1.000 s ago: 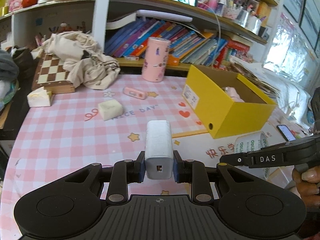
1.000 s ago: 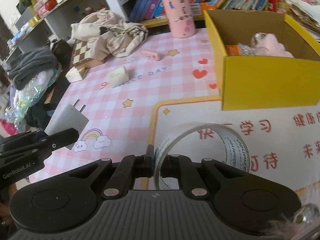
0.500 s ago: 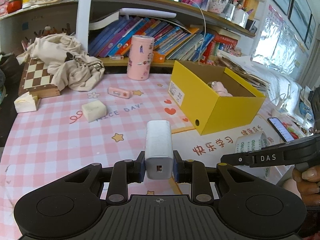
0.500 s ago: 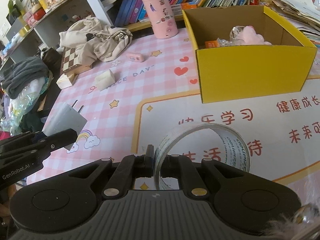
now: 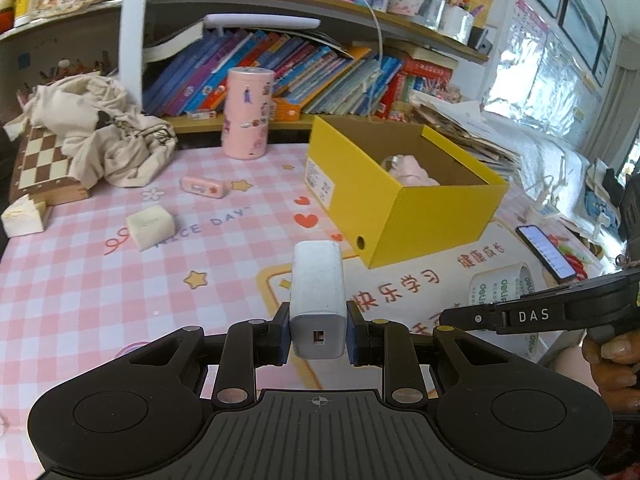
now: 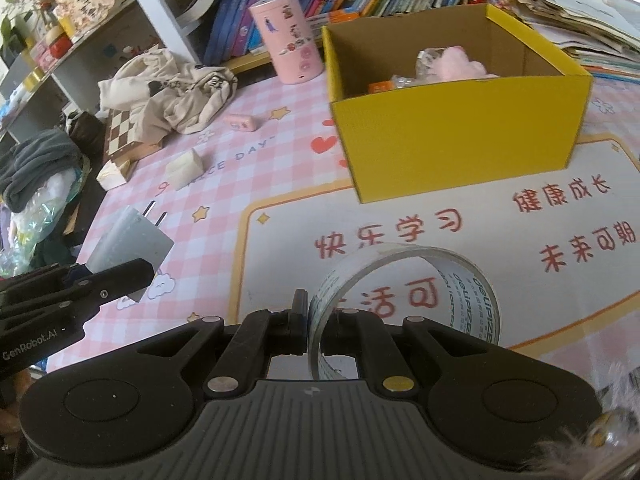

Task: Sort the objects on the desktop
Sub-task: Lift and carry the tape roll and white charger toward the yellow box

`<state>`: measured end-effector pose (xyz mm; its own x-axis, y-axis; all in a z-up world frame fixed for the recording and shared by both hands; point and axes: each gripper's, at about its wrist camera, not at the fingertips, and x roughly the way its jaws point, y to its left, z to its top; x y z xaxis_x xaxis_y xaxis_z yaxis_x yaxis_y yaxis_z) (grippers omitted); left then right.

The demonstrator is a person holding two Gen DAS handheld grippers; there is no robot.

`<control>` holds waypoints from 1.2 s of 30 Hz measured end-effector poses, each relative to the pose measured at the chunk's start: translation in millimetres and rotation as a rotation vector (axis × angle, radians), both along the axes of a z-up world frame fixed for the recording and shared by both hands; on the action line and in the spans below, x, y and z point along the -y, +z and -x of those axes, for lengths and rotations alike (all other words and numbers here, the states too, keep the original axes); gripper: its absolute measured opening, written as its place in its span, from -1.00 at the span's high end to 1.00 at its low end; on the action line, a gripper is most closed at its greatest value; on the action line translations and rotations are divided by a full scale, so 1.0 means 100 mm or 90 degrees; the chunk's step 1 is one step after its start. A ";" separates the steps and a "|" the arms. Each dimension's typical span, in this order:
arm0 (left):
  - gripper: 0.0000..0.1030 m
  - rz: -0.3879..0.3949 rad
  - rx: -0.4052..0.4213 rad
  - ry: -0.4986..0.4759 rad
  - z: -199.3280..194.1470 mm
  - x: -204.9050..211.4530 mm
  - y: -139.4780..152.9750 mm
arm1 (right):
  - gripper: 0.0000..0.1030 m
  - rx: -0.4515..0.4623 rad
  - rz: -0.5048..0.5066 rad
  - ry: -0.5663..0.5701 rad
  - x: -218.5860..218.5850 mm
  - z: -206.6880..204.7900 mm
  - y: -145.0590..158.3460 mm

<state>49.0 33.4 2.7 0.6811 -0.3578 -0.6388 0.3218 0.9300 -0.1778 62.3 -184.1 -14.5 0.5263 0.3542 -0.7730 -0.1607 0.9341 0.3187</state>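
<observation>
two grippers, both loaded. your left gripper (image 5: 318, 330) has its fingers clamped on the sides of a white charger (image 5: 318, 300), usb port facing the camera; from the right wrist view you can see its two prongs poking up and away, and the charger (image 6: 130, 240) is held above the pink checkered mat (image 5: 80, 272). your right gripper (image 6: 314, 326) is pinched tight on the wall of a clear tape roll (image 6: 404, 292), one finger inside the ring and one outside, roll sticking out forward over the white part of the mat with the red chinese characters. in the left view that tape roll (image 5: 502, 292) sits to the right of the charger, well apart from it.

yellow box (image 6: 452, 136) is straight ahead of both, open top, with a pink fluffy thing (image 6: 456, 66) and some crinkly plastic packaging inside. on the mat further back: a cream block (image 5: 151, 226), a small pink case (image 5: 202, 187), a tall pink canister (image 5: 248, 114) by the bookshelf, a beige cloth (image 5: 100, 132) heaped on a chessboard (image 5: 40, 168). a phone (image 5: 546, 252) lies at the right edge, screen on
</observation>
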 end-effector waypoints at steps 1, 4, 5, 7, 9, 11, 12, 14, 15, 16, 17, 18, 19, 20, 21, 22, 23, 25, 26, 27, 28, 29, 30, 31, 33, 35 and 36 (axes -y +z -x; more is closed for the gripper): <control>0.52 -0.001 0.000 -0.004 -0.01 0.03 0.00 | 0.90 0.000 -0.001 -0.003 0.03 0.00 0.00; 0.52 -0.004 0.002 -0.015 -0.02 0.13 0.02 | 0.90 -0.001 -0.004 -0.012 0.13 0.00 0.01; 0.52 -0.006 0.003 -0.018 -0.03 0.16 0.02 | 0.90 -0.001 -0.005 -0.014 0.16 0.00 0.01; 0.52 -0.008 0.003 -0.024 -0.04 0.22 0.03 | 0.90 -0.002 -0.006 -0.018 0.22 -0.01 0.01; 0.52 -0.010 0.003 -0.028 -0.06 0.28 0.04 | 0.90 -0.005 -0.008 -0.019 0.27 -0.03 0.01; 0.52 -0.012 0.001 -0.033 -0.08 0.34 0.04 | 0.90 -0.009 -0.010 -0.020 0.32 -0.05 0.00; 0.52 -0.014 0.001 -0.035 -0.09 0.37 0.05 | 0.90 -0.010 -0.010 -0.020 0.34 -0.05 0.00; 0.52 -0.016 -0.001 -0.040 -0.11 0.42 0.05 | 0.90 -0.010 -0.011 -0.021 0.39 -0.07 0.00; 0.52 -0.016 -0.002 -0.043 -0.12 0.45 0.04 | 0.90 -0.010 -0.012 -0.023 0.41 -0.07 0.00; 0.52 -0.017 -0.003 -0.046 -0.13 0.48 0.05 | 0.90 -0.010 -0.012 -0.025 0.44 -0.07 0.00; 0.52 -0.018 -0.004 -0.049 -0.14 0.50 0.05 | 0.90 -0.011 -0.013 -0.027 0.46 -0.07 0.00; 0.52 -0.019 -0.004 -0.051 -0.15 0.53 0.05 | 0.90 -0.011 -0.014 -0.029 0.49 -0.08 0.00; 0.52 -0.020 -0.005 -0.055 -0.17 0.56 0.05 | 0.90 -0.012 -0.014 -0.031 0.52 -0.08 0.00; 0.52 -0.021 -0.006 -0.058 -0.18 0.59 0.04 | 0.90 -0.013 -0.015 -0.034 0.55 -0.08 0.00; 0.52 -0.022 -0.007 -0.062 -0.19 0.61 0.04 | 0.90 -0.013 -0.015 -0.037 0.57 -0.08 0.00; 0.52 -0.023 -0.008 -0.066 -0.19 0.64 0.04 | 0.90 -0.014 -0.015 -0.038 0.60 -0.09 0.00; 0.52 -0.024 -0.008 -0.070 -0.20 0.66 0.05 | 0.90 -0.014 -0.016 -0.040 0.63 -0.09 0.00; 0.52 -0.025 -0.009 -0.079 -0.21 0.72 0.05 | 0.90 -0.016 -0.016 -0.043 0.68 -0.10 0.00; 0.52 -0.025 -0.009 -0.082 -0.22 0.74 0.05 | 0.90 -0.018 -0.016 -0.044 0.71 -0.10 0.00; 0.52 -0.026 -0.009 -0.086 -0.23 0.77 0.06 | 0.90 -0.018 -0.016 -0.045 0.73 -0.10 0.00; 0.52 -0.025 -0.009 -0.089 -0.23 0.80 0.06 | 0.90 -0.019 -0.017 -0.047 0.76 -0.10 0.00; 0.52 -0.025 -0.009 -0.092 -0.24 0.82 0.07 | 0.90 -0.020 -0.017 -0.049 0.78 -0.10 0.00; 0.52 -0.024 -0.009 -0.095 -0.25 0.85 0.08 | 0.90 -0.019 -0.018 -0.050 0.81 -0.11 0.00; 0.52 -0.023 -0.009 -0.099 -0.25 0.87 0.08 | 0.90 -0.019 -0.018 -0.051 0.83 -0.11 0.00; 0.52 -0.023 -0.007 -0.105 -0.27 0.93 0.10 | 0.90 -0.017 -0.019 -0.053 0.88 -0.13 0.02; 0.52 -0.024 -0.005 -0.110 -0.29 0.99 0.11 | 0.90 -0.015 -0.020 -0.055 0.93 -0.14 0.03; 0.52 -0.024 -0.004 -0.112 -0.30 1.02 0.11 | 0.90 -0.014 -0.021 -0.056 0.96 -0.16 0.03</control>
<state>79.4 -68.8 13.9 0.6060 -0.4468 -0.6582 0.4796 0.8653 -0.1458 78.2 -280.5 -11.2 0.5392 0.3329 -0.7736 -0.0717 0.9334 0.3516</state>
